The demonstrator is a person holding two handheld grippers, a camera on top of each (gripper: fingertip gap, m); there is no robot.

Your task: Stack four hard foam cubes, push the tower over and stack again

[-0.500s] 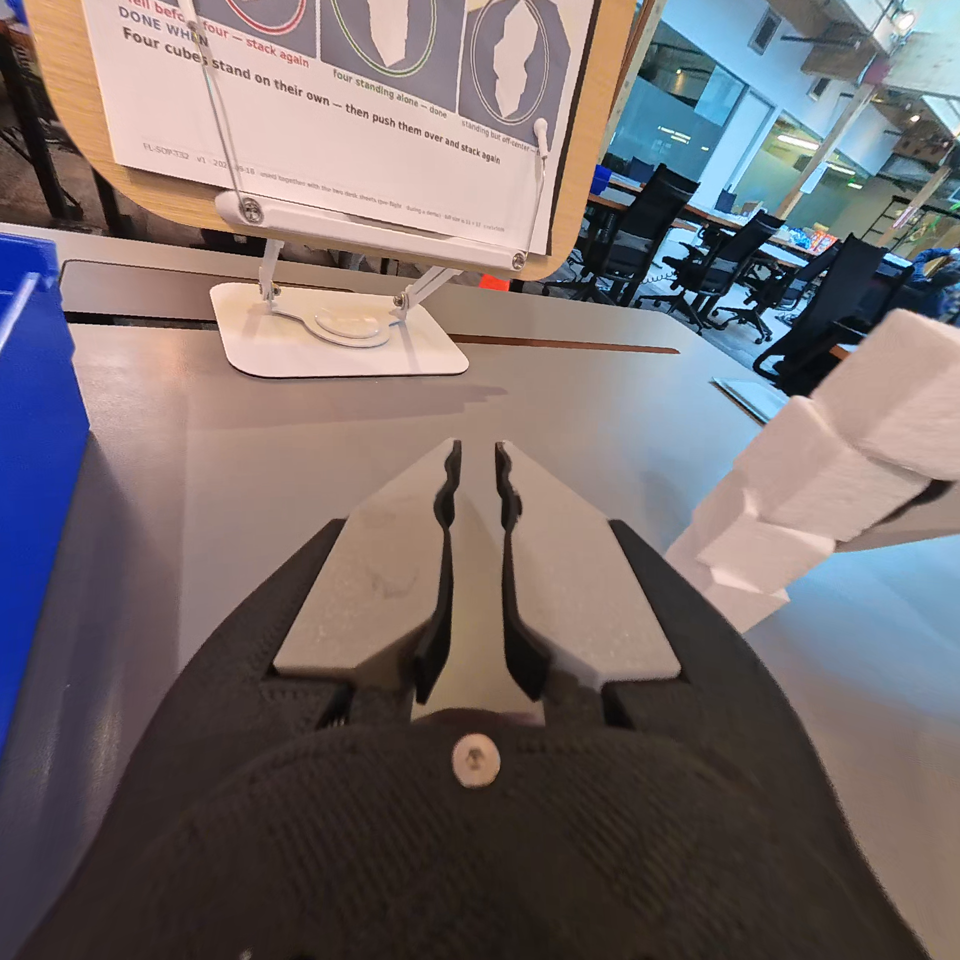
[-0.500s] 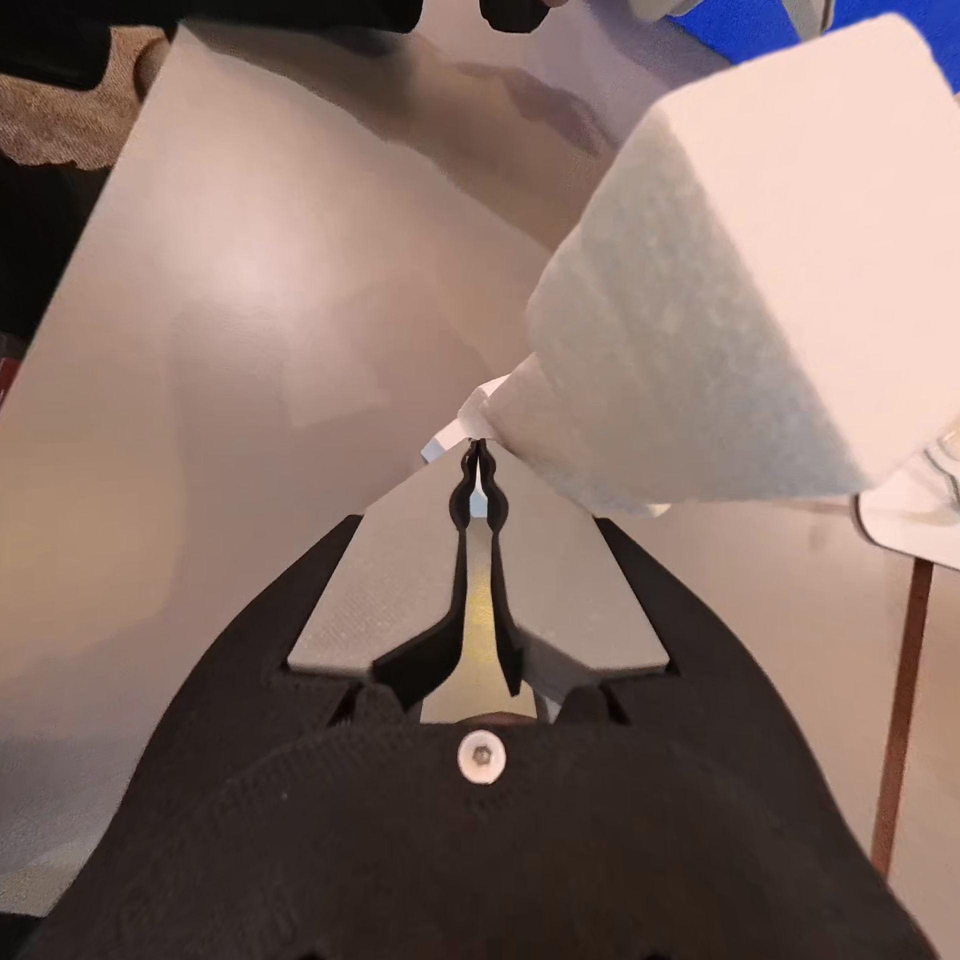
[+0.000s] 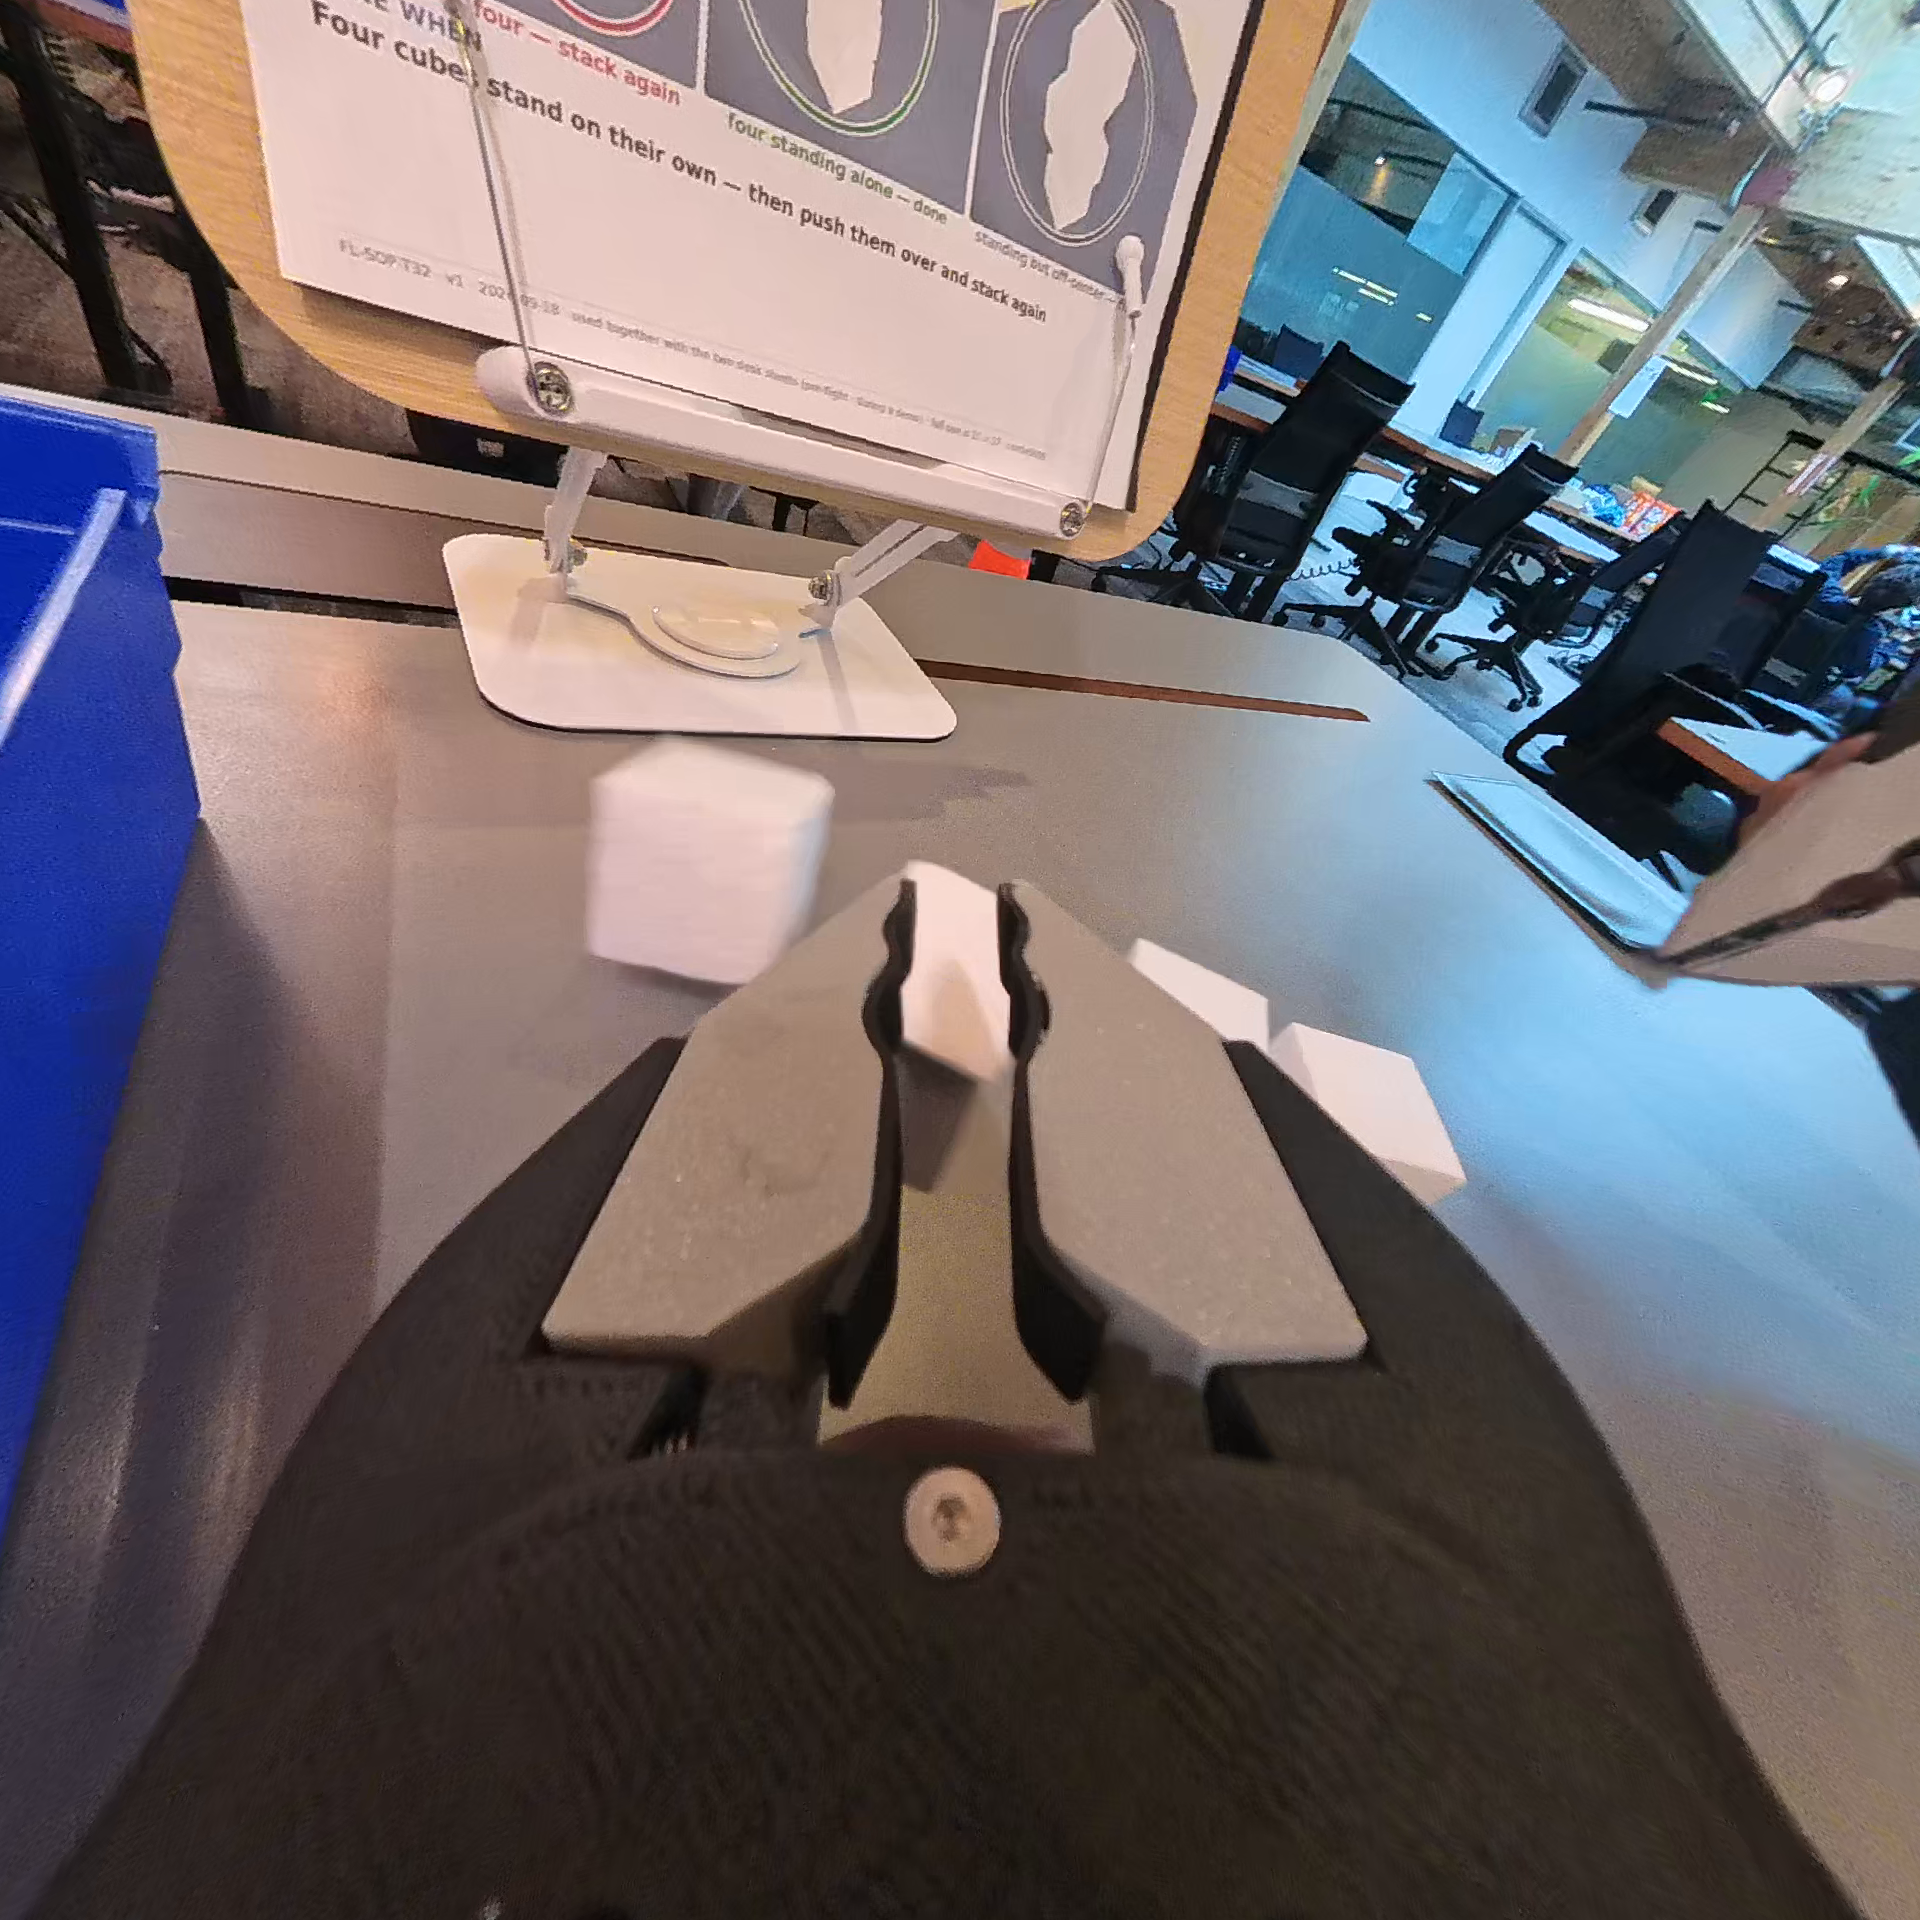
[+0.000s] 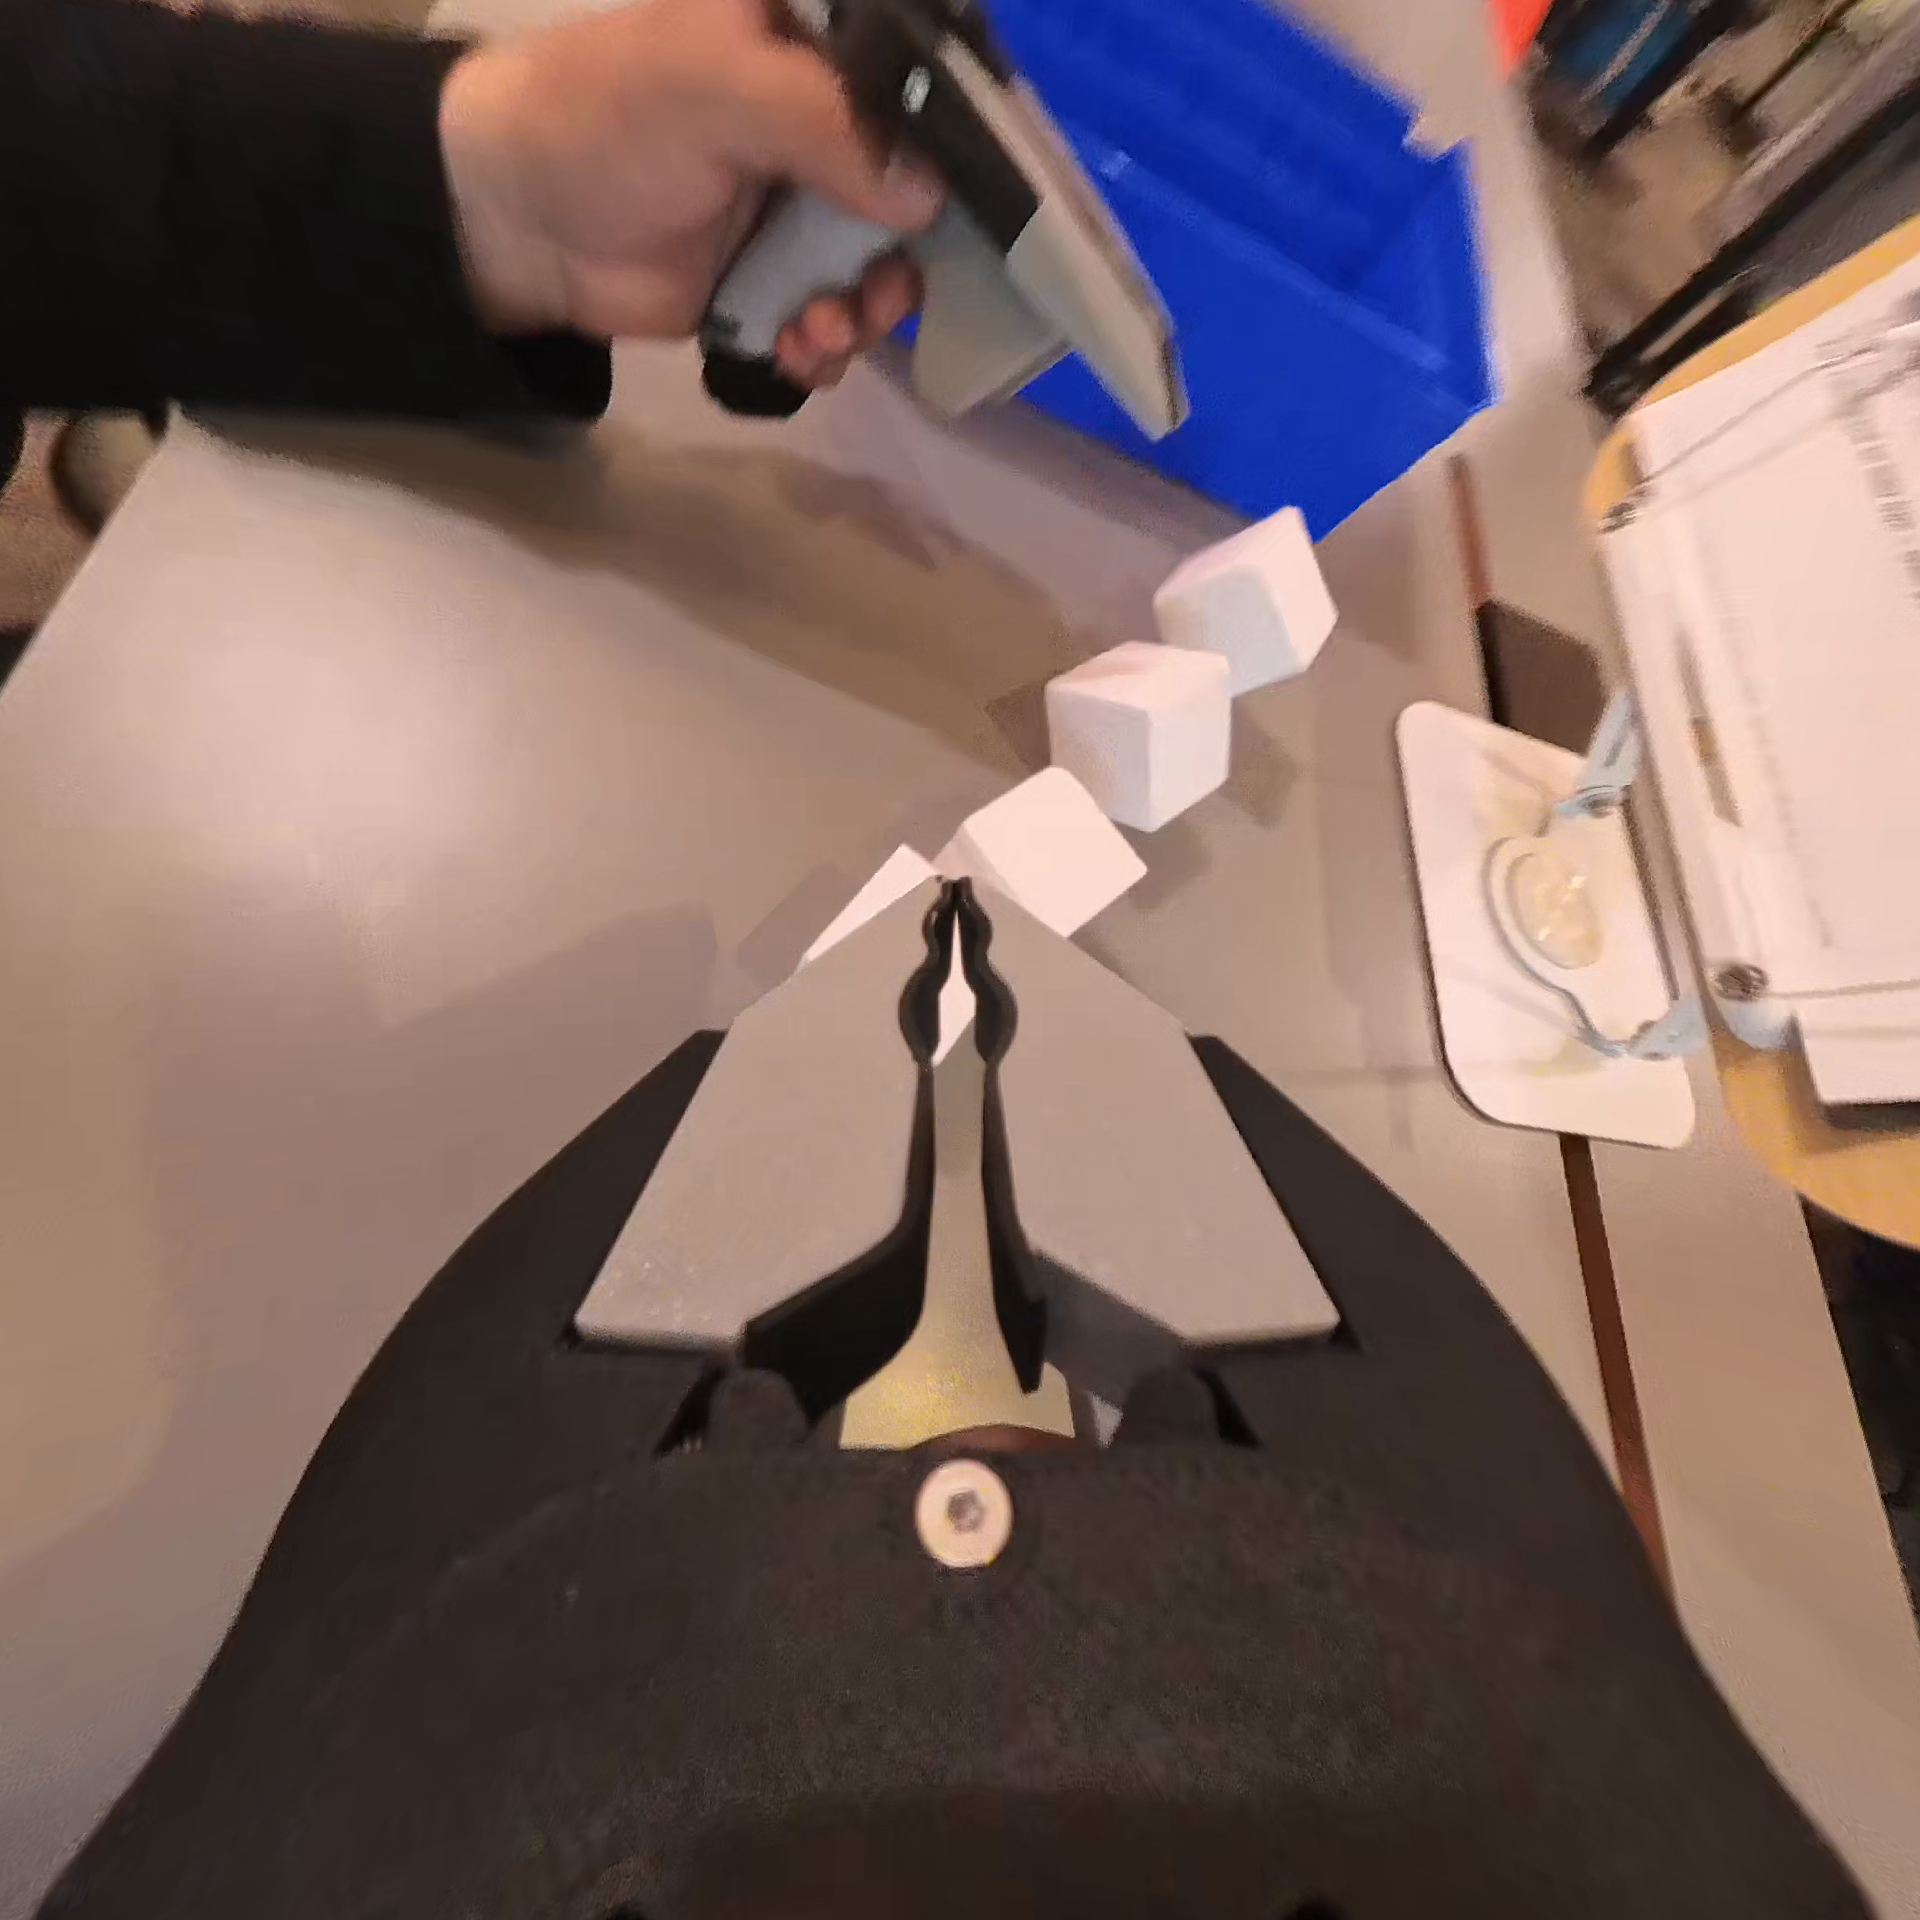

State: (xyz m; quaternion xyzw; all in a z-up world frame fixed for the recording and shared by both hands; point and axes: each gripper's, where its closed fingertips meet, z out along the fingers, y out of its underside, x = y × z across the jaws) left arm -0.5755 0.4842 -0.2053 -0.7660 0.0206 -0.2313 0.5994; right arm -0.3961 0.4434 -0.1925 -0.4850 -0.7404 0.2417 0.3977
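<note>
Four white foam cubes lie toppled in a loose row on the grey table (image 4: 416, 779). In the right wrist view they run from the far cube (image 4: 1247, 603) through two more (image 4: 1138, 738) (image 4: 1039, 862) to the nearest (image 4: 873, 904), which is partly hidden by my fingers. My right gripper (image 4: 954, 883) is shut and empty, its tips at the near end of the row. My left gripper (image 3: 956, 894) is a narrow gap open and empty, held above the table. Beyond it lie a blurred cube (image 3: 707, 873), one seen through the gap (image 3: 951, 966), and two to the right (image 3: 1195, 987) (image 3: 1361, 1112).
A blue bin (image 3: 73, 831) stands at the table's left edge and shows behind the row (image 4: 1299, 260). A white stand (image 3: 707, 665) holding an instruction sheet is at the back. A hand (image 4: 644, 187) holds the left gripper (image 4: 1091, 343). Office chairs stand beyond the table.
The leaning tower has fallen and the cubes now lie spread in a row on the table. My right gripper has pulled back from the cubes.
</note>
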